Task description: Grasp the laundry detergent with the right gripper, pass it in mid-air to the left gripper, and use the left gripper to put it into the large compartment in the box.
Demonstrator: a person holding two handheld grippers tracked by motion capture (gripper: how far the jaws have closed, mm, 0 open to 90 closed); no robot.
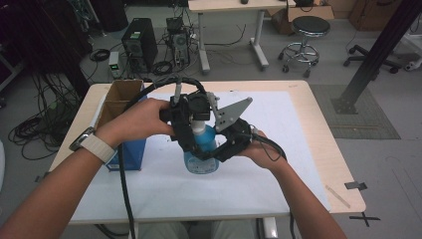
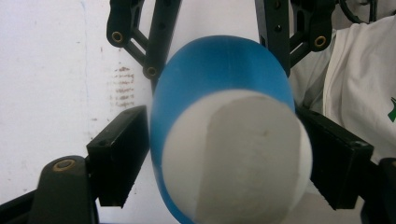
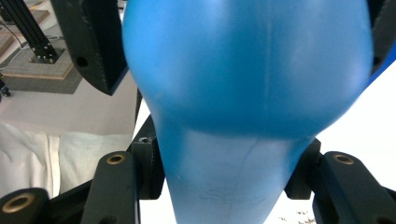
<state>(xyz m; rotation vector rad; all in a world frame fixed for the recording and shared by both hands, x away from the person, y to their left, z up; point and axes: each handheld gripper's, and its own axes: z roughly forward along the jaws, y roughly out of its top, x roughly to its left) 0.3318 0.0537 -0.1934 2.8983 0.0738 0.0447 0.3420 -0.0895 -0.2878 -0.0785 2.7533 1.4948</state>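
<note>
Blue bottle [image 1: 203, 149] with a white cap [image 2: 236, 158] stands upright on the white sheet [image 1: 164, 184] near the middle of the bench [image 1: 326, 149], slightly toward its near edge. Right hand-held gripper [image 1: 221, 149] is clamped on the bottle's lower body; in the right gripper view its jaws press both sides of the blue wall. Left hand-held gripper [image 1: 191, 127] sits at the bottle's top end; in the left gripper view the cap lies between its jaws, right jaw at or touching the cap, left jaw just beside the bottle with a thin gap, so not clamped. Cardboard box [image 1: 122, 99] with blue sides stands near the bench's left edge, just beside the left hand [image 1: 142, 119].
</note>
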